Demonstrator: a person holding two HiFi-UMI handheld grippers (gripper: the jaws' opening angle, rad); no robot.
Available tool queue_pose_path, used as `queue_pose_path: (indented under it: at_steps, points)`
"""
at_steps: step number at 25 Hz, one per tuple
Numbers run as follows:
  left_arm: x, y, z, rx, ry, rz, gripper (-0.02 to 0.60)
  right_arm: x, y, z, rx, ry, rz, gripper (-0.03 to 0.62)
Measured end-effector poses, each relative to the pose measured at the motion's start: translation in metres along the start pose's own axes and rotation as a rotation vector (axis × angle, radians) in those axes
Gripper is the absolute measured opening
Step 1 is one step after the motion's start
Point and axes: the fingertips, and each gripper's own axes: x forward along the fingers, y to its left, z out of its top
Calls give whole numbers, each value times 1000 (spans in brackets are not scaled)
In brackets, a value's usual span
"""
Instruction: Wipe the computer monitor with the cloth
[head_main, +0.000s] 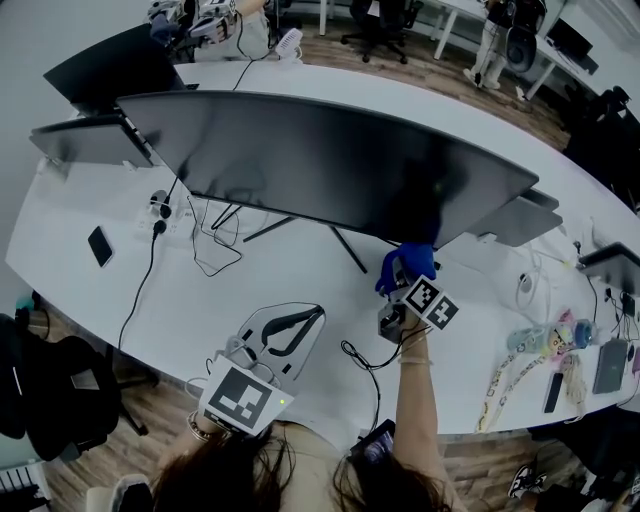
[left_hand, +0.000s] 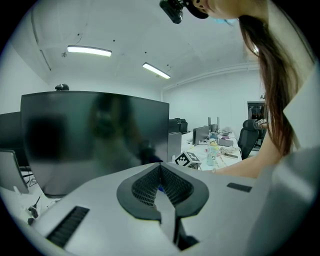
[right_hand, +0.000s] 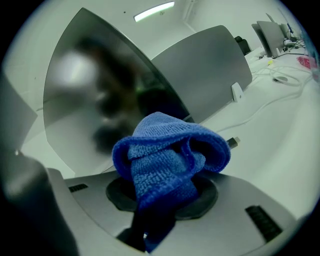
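My right tool (right_hand: 161, 202) is clamped on the blue cloth (right_hand: 167, 155), which bunches up out of the jaws and sits at the lower right edge of the monitor (head_main: 330, 160). I can't tell whether it touches the screen. My left tool (left_hand: 161, 186) has its jaws pressed together with nothing between them, held back near the front edge of the white counter (head_main: 120, 300).

A long white desk (head_main: 290, 285) curves across a wooden floor (head_main: 165, 405), with a black office chair (head_main: 45, 385) at its left end. The walls are white, and the white ceiling carries two strip lights (left_hand: 89, 50)
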Motion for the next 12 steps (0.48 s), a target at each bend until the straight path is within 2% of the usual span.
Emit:
queue_pose_path:
  at_steps: [7, 12]
  points:
    - [-10, 14, -3, -4, -9, -5, 9, 4, 0, -3, 20, -26, -28, 142]
    - [-20, 20, -4, -10, -17, -7, 9, 9, 6, -10, 78, -41, -27, 141]
